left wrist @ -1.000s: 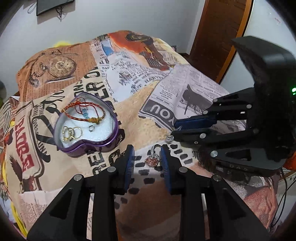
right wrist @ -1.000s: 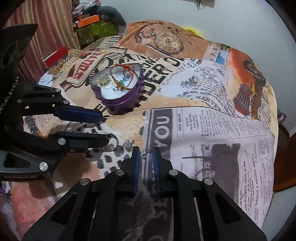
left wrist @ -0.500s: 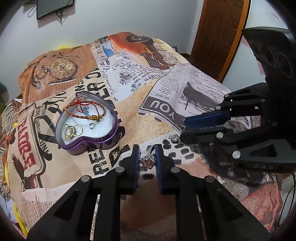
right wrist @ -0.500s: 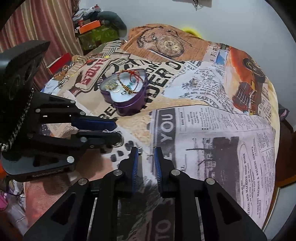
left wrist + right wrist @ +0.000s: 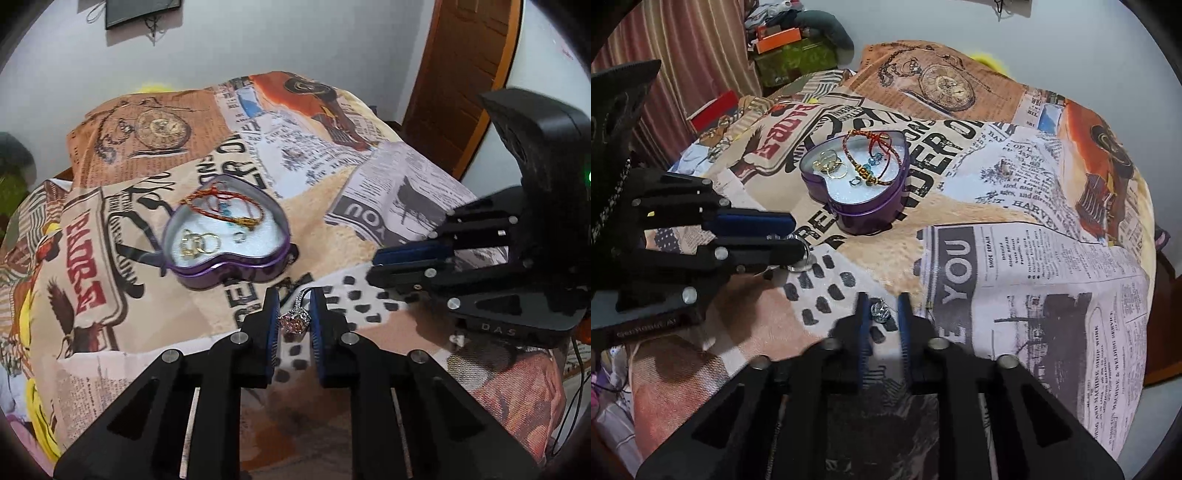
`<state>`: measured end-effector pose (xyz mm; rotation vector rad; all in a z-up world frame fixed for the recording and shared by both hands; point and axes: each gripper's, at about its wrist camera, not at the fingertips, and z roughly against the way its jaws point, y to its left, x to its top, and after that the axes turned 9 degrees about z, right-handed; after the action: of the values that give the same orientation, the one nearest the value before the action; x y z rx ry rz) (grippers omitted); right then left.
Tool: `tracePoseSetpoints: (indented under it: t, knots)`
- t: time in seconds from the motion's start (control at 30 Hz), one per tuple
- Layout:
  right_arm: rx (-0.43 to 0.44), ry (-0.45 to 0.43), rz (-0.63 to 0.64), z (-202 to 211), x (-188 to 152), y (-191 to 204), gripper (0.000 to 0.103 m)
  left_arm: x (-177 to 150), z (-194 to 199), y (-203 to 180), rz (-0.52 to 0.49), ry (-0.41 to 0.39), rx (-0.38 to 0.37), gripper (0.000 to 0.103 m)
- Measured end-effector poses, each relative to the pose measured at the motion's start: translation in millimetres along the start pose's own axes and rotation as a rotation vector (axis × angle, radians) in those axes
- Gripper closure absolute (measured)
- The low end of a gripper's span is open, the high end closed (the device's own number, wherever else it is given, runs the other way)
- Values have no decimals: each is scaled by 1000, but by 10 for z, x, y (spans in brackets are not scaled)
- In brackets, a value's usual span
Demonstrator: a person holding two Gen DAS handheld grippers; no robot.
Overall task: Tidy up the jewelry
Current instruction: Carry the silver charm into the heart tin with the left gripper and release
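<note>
Purple heart tin [image 5: 229,266] sits upper left of the left gripper [image 5: 293,323], clamped on a pink-stoned ring [image 5: 294,320], so carry level; the right gripper [image 5: 881,314] brackets a small clear stud [image 5: 880,309], its grip impossible to tell.

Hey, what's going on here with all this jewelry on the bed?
A person is sorting jewelry with two handheld tongs. The left tongs grip a pink stone ring. The right tongs sit around a small clear gem on the printed blanket. The purple heart tin already holds bracelets and rings.
</note>
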<state>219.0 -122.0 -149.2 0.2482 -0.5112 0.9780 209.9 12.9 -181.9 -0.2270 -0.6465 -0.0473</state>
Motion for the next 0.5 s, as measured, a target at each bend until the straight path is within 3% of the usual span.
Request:
tracePoseSetpoints:
  t: [0.2,0.5]
  knots:
    - [-2,-28,-19,64,69,7,94,81,109,148,30,-36,20,88]
    - [5,-159,-68,295,433,-51,94,292,252,322,43,-100,54,88]
